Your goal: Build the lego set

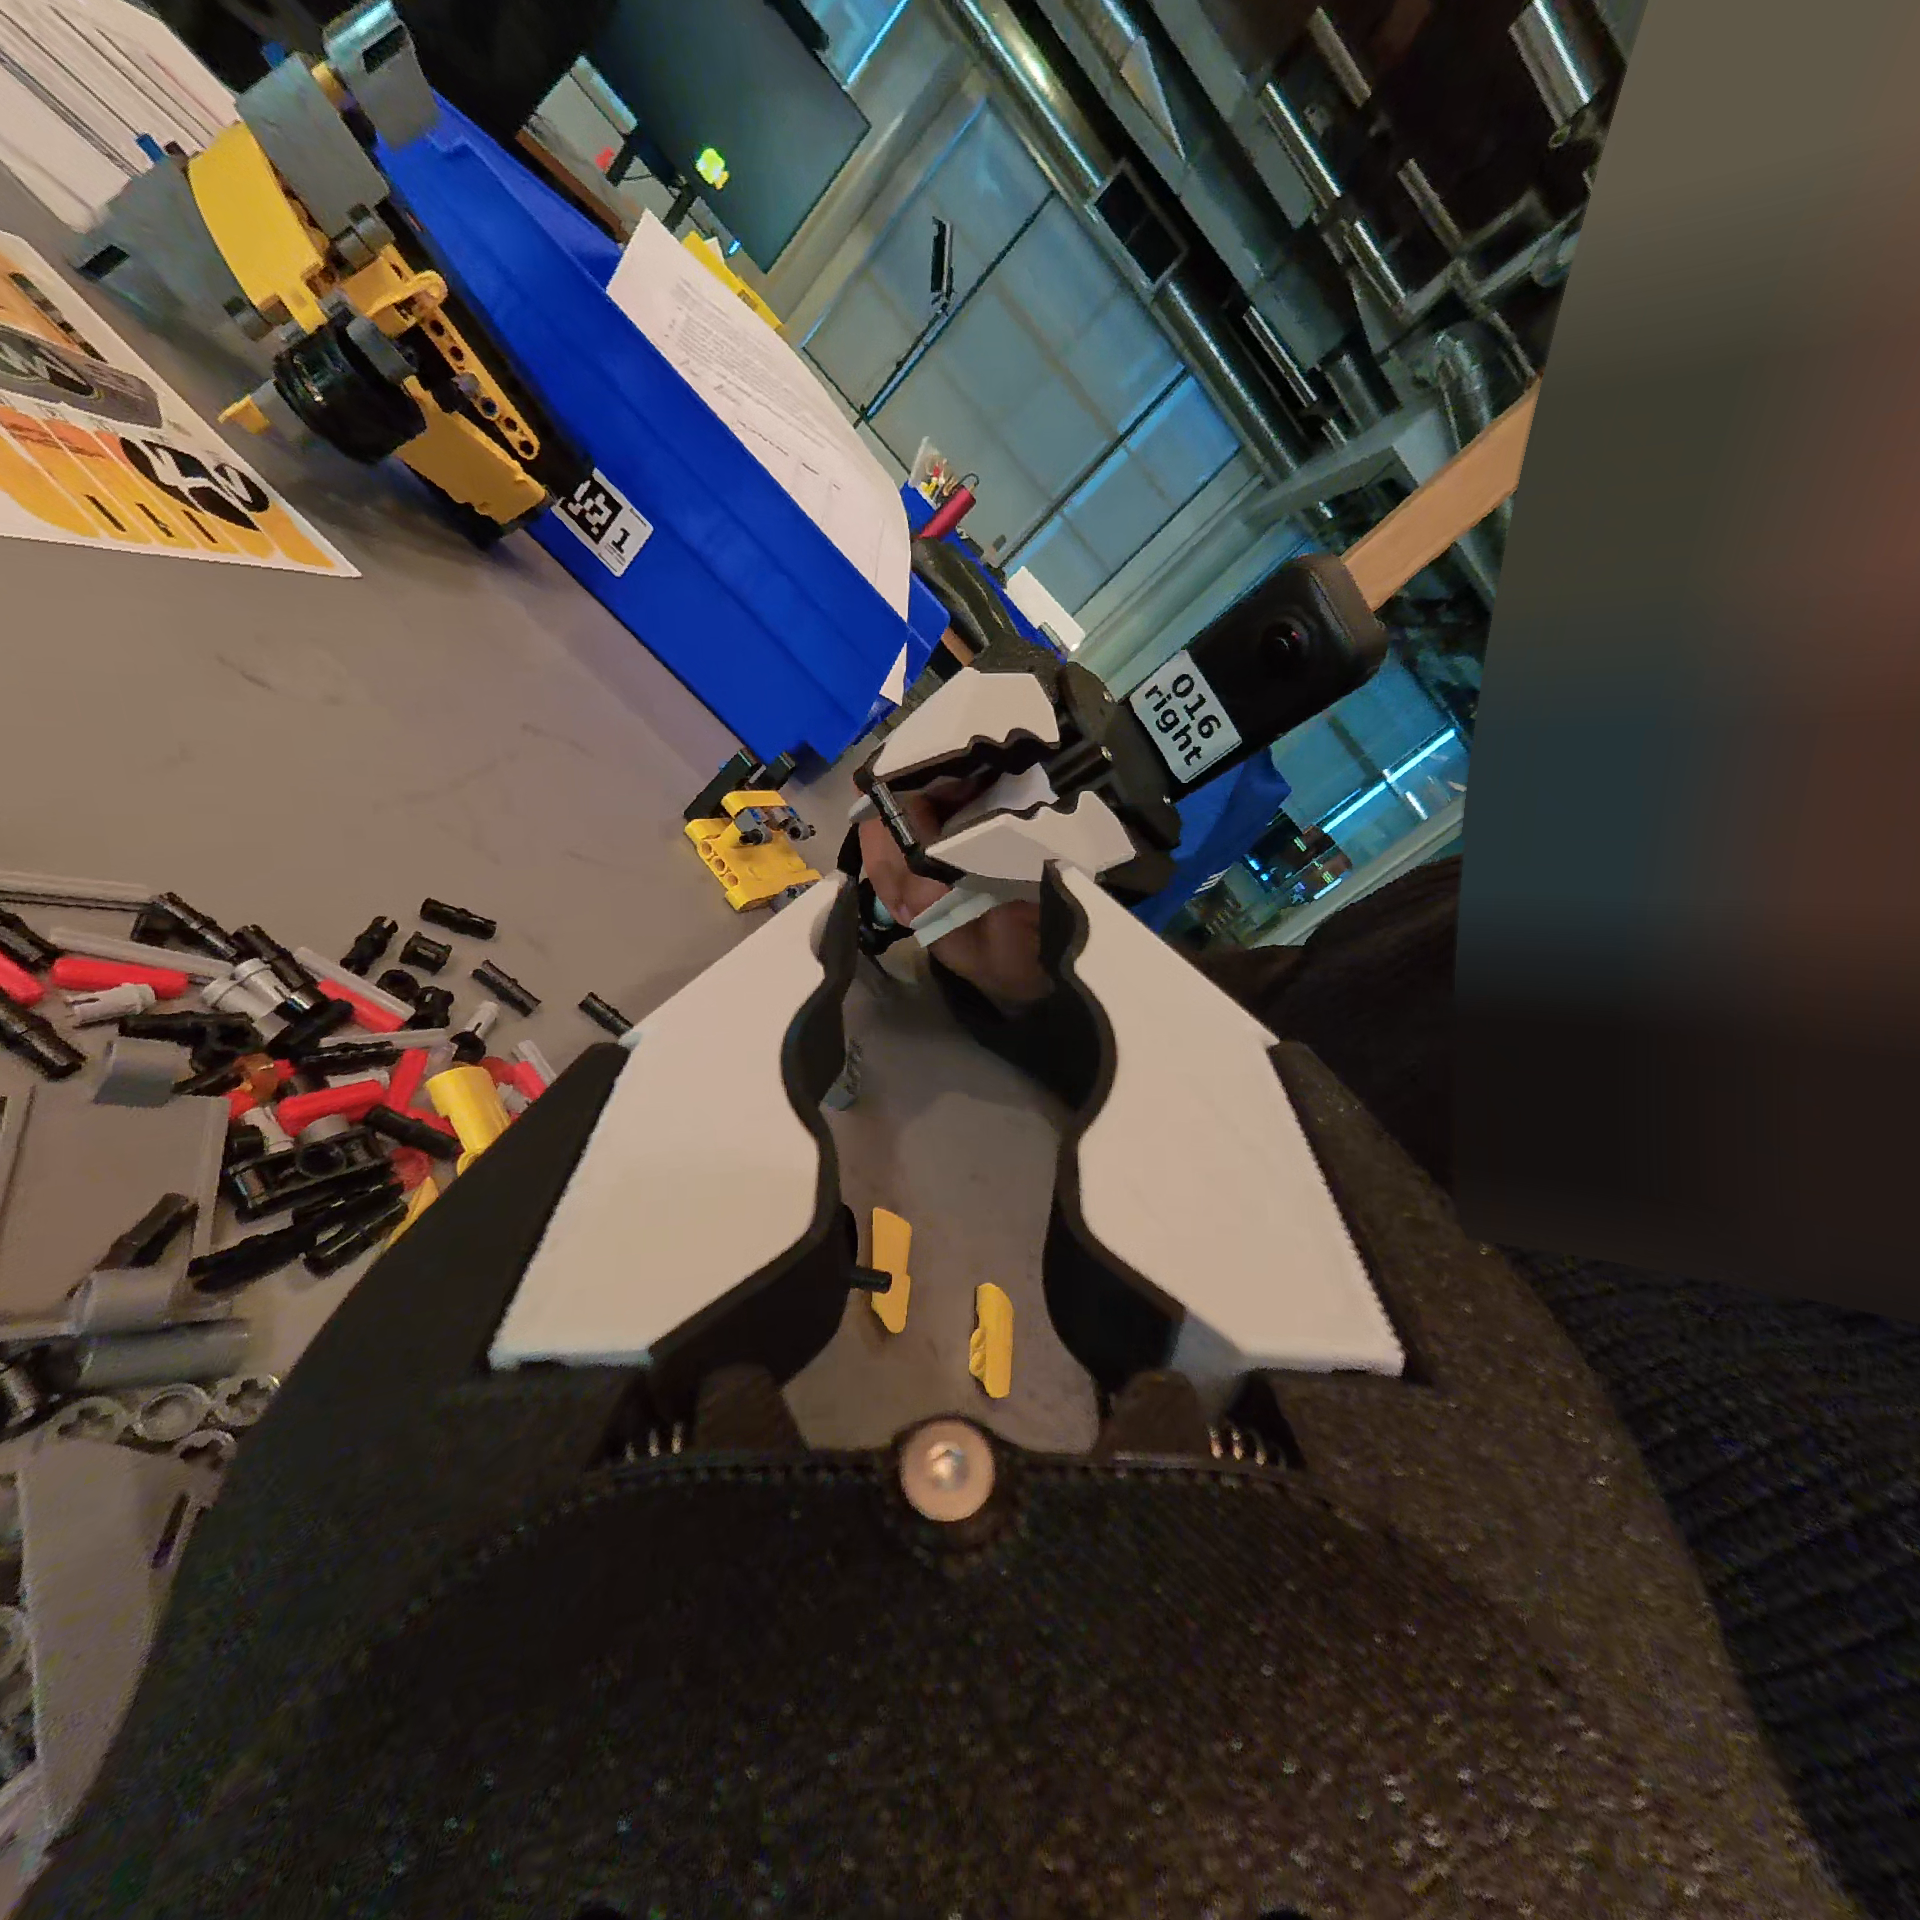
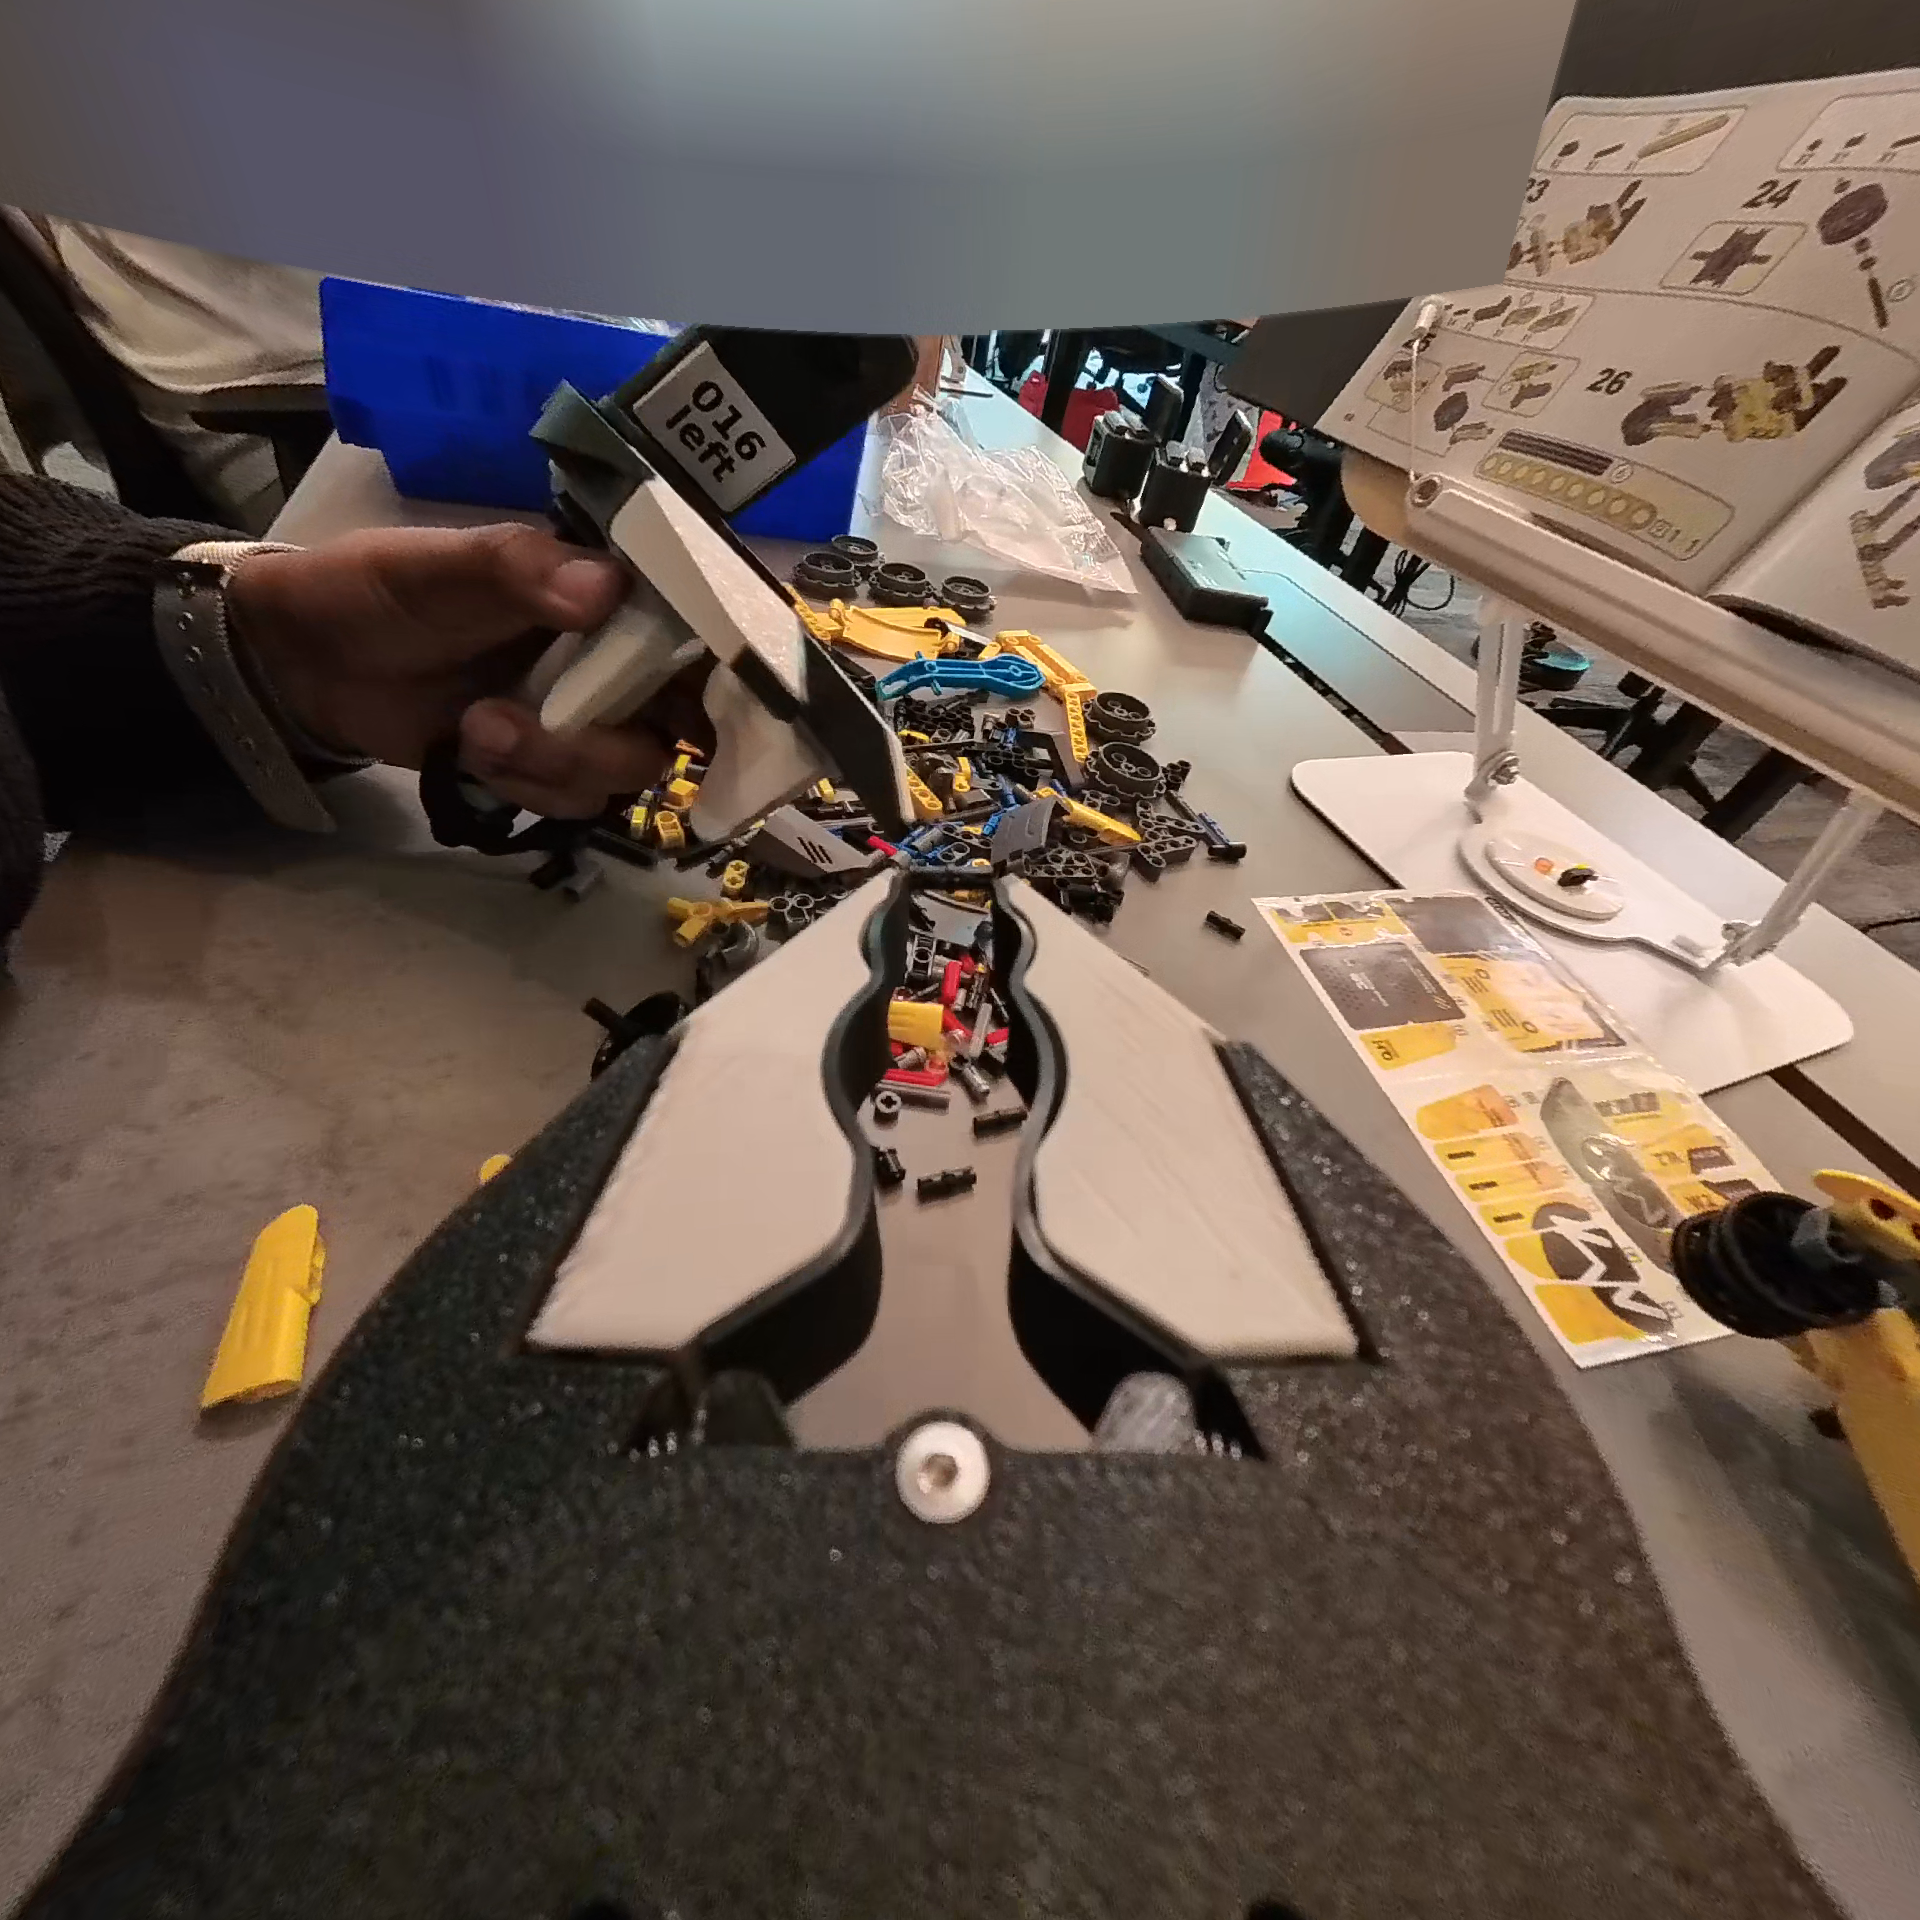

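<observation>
My left gripper (image 1: 948, 902) is open and empty, held above the grey table. It points at my right gripper (image 1: 889, 812), which is just beyond its tips and shut on a small black pin (image 1: 894, 817). In the right wrist view my right gripper (image 2: 948, 885) hovers over a pile of small black, red and yellow building pieces (image 2: 940, 1029). A hand holds the left gripper (image 2: 896, 808) to its upper left, tips down over the same pile. Two small yellow pieces (image 1: 891, 1283) lie on the table under the left gripper's fingers.
A blue bin (image 1: 675, 436) with papers stands behind a part-built yellow model (image 1: 364, 312). A sticker sheet (image 2: 1496, 1101) lies at the right, below an open instruction booklet (image 2: 1662, 343) on a white stand (image 2: 1558, 862). There are also loose wheels (image 2: 1127, 769), a plastic bag (image 2: 987, 499) and a yellow piece (image 2: 265, 1309). My two grippers' fingertips are within a few centimetres of each other. Both grippers' tips are roughly 15 cm from the yellow piece (image 2: 265, 1309).
</observation>
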A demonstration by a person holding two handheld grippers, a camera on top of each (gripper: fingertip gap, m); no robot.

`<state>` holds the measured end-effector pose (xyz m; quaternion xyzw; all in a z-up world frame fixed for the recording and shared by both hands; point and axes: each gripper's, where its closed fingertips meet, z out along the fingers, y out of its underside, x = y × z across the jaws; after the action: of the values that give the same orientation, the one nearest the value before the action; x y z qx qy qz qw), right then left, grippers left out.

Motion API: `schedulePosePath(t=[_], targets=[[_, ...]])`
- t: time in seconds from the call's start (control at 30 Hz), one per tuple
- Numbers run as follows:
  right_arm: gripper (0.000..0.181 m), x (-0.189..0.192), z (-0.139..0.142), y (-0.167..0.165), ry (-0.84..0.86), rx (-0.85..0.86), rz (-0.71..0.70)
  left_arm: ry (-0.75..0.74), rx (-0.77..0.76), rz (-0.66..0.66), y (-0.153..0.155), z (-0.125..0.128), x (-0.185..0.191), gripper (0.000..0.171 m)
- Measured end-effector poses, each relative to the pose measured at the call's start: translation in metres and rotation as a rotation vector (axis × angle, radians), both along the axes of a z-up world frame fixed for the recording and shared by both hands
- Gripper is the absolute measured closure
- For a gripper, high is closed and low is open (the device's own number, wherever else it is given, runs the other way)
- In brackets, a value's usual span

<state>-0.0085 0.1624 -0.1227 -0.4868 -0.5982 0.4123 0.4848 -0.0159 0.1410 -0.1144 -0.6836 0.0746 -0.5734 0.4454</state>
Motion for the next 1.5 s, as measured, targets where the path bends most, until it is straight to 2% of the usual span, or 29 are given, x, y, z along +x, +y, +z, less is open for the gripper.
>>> schedulePosePath(t=[0.37,0.6,0.9,1.5], targets=[[0.166,0.000,0.002,-0.005,0.016,-0.025,0.018,-0.014,0.045,0.006,-0.007,0.014,-0.002,0.133],[0.166,-0.003,-0.002,-0.007,0.009,-0.040,0.030,0.079,0.052,0.059,-0.002,0.005,-0.006,0.132],[0.166,-0.001,-0.002,-0.004,0.013,-0.056,0.032,0.187,0.062,0.063,-0.001,-0.005,-0.002,0.132],[0.166,-0.001,-0.003,-0.003,0.013,-0.089,0.039,0.159,0.050,0.059,0.000,-0.005,-0.003,0.131]])
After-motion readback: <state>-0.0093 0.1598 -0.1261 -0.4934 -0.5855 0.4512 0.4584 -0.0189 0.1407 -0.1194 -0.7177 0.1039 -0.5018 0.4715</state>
